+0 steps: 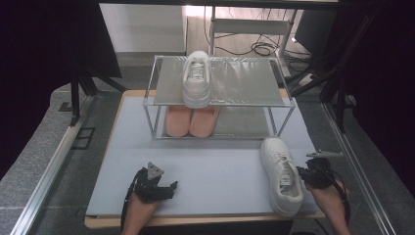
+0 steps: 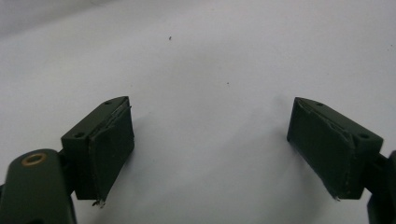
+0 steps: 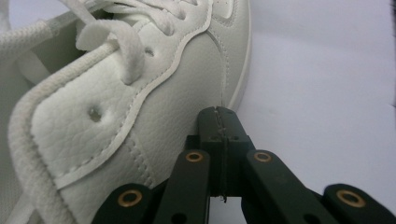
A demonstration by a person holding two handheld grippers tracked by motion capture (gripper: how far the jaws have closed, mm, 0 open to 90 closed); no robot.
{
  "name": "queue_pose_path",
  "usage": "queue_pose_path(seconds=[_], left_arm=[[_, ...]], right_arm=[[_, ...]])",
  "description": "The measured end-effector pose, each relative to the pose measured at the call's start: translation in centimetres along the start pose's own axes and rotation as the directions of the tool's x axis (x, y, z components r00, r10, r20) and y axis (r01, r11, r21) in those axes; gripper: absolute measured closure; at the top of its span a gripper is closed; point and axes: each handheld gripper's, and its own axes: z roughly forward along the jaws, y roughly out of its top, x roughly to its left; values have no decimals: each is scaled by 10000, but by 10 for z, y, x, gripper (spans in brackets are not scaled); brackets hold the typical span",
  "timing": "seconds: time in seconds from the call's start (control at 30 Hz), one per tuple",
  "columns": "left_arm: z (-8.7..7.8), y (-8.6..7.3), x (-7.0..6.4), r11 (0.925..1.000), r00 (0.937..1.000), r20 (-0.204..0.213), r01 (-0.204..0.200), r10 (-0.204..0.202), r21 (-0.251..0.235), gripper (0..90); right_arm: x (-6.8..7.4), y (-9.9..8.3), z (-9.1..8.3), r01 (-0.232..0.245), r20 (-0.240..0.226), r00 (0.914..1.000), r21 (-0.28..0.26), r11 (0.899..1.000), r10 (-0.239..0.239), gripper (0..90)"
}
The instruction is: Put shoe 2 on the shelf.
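white leather lace-up sneaker [image 1: 282, 175] lay on the pale grey table mat [image 1: 210, 171] at the near right, toe pointing away toward the two-tier metal shoe rack [image 1: 220, 95], where its matching white sneaker [image 1: 196, 81] sat on top above a pair of pink slippers [image 1: 191, 121]. the right gripper [image 3: 218, 114] pressed against the shoe's side with jaws closed together, gripping nothing. the left gripper [image 2: 210, 140] rested wide open over bare mat. opening the right jaws to straddle the collar would likely give a firm hold.

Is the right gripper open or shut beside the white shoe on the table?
Shut. In the right gripper view the right gripper has its two jaws pressed together with nothing between them, beside the white shoe.
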Motion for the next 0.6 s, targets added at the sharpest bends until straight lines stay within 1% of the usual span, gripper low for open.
queue_pose_path(seconds=[0.2, 0.33, 0.47, 0.6], left_arm=[[0, 0, 0, 10000, 10000, 8, 24, -24, -23, 148], [0, 0, 0, 10000, 10000, 5, -22, 22, 18, 148], [0, 0, 0, 10000, 10000, 8, -15, 15, 11, 149], [0, 0, 0, 10000, 10000, 1, -18, 18, 10, 148]], right_arm=[[18, 10, 10, 352, -371, 9987, 15, 9994, -351, 900], [29, 16, 16, 591, -644, 9962, -22, 9982, -592, 900], [40, 23, 23, 763, -934, 9927, -78, 9971, -767, 900], [52, 32, 32, 1026, -1250, 9868, -92, 9947, -1030, 900]])
